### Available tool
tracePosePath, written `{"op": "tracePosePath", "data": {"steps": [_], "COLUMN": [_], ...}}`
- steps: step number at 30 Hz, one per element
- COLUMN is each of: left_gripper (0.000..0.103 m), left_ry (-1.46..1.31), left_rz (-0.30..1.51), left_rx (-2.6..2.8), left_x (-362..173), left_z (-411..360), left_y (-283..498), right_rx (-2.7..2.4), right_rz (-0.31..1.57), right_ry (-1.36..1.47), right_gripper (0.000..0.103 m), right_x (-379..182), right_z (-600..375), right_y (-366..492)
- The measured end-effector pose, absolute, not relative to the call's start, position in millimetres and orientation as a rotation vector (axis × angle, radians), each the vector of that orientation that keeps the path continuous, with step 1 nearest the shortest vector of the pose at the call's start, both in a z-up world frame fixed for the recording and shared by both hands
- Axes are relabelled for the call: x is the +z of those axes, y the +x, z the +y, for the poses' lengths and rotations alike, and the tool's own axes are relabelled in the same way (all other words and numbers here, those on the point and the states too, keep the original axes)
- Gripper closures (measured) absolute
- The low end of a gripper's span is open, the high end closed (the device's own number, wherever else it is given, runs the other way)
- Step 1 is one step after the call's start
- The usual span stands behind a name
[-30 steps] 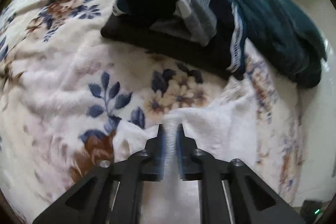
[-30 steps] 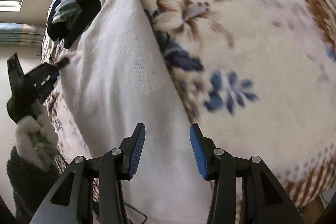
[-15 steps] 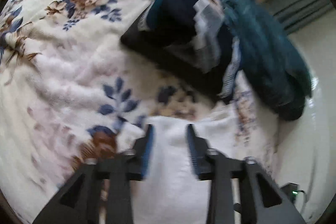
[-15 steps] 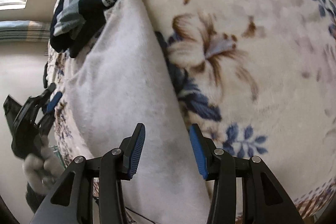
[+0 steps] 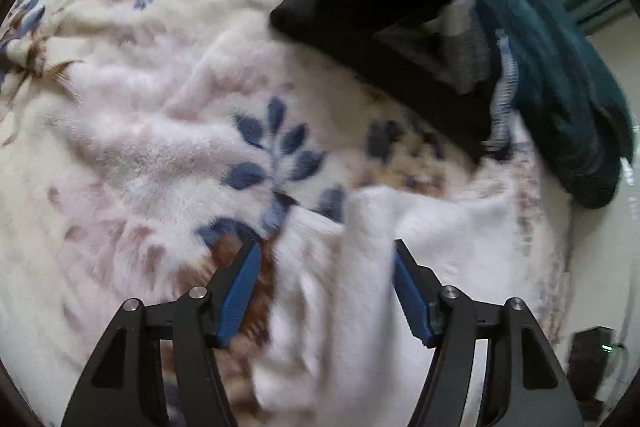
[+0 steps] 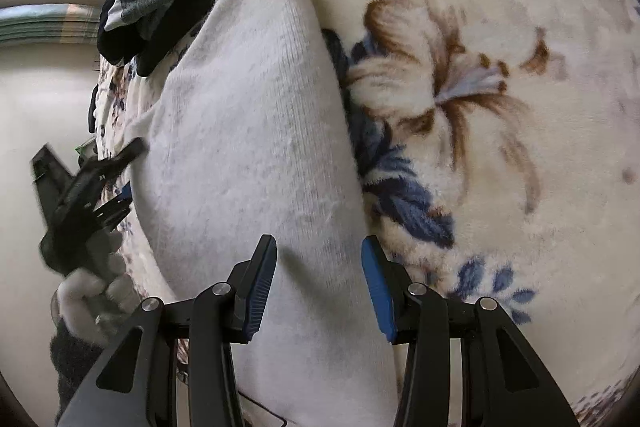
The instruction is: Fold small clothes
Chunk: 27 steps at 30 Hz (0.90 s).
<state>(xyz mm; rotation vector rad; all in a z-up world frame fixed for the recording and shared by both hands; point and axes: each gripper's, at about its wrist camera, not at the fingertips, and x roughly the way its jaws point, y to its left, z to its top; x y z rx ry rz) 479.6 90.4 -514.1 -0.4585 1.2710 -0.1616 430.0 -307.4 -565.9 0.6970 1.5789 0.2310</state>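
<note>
Now | white garment [image 6: 256, 131] lies folded on the floral bed blanket [image 6: 500, 107] | my left tool [image 5: 326, 291] and right tool [image 6: 318, 289] both gape, gripping nothing | advice: press the fold flat.

A folded garment [image 6: 256, 131] lies on the blanket [image 6: 500, 107]. At its far end sits a pile of clothes [image 5: 420, 27], with another bundle [image 5: 568, 75] just right of the pile in the left wrist view. The left gripper [image 5: 326, 287] is over the garment's left edge, the right gripper [image 6: 318, 289] over its near end, fingers spread.
</note>
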Motion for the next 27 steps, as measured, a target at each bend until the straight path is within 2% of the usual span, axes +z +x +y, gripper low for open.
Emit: {"op": "tracePosePath", "data": {"steps": [2,4,6,12,16,21,27], "left_gripper": [0.039,0.028,0.025,0.025,0.025,0.025,0.025], "left_ry": [-0.467,-0.466,-0.467,-0.436,-0.396,-0.314,-0.321], "left_rz": [1.267,1.261,1.25,1.332,1.461,1.635,1.698], "left_rx": [-0.181,-0.192,-0.205,-0.199,-0.198,-0.206,-0.283], "left_x": [-495,-479,-469,-460,-482,-537,-570], "left_z": [89,89,91,102,111,108,95], "left_y": [462,439,413,328,264,195,161], "right_rx": [0.232,0.241,0.251,0.264,0.246,0.164,0.167], "right_rz": [1.587,1.592,1.611,1.688,1.752,1.831,1.829], "right_ry": [0.718,0.74,0.749,0.736,0.728,0.752,0.888], "right_gripper": [0.055,0.042,0.041,0.041,0.041,0.041,0.041], "right_x": [-564,-561,-558,-549,-555,-585,-623], "right_z": [-312,-316,-316,-308,-299,-288,-271], "right_y": [420,406,387,309,246,167,116]}}
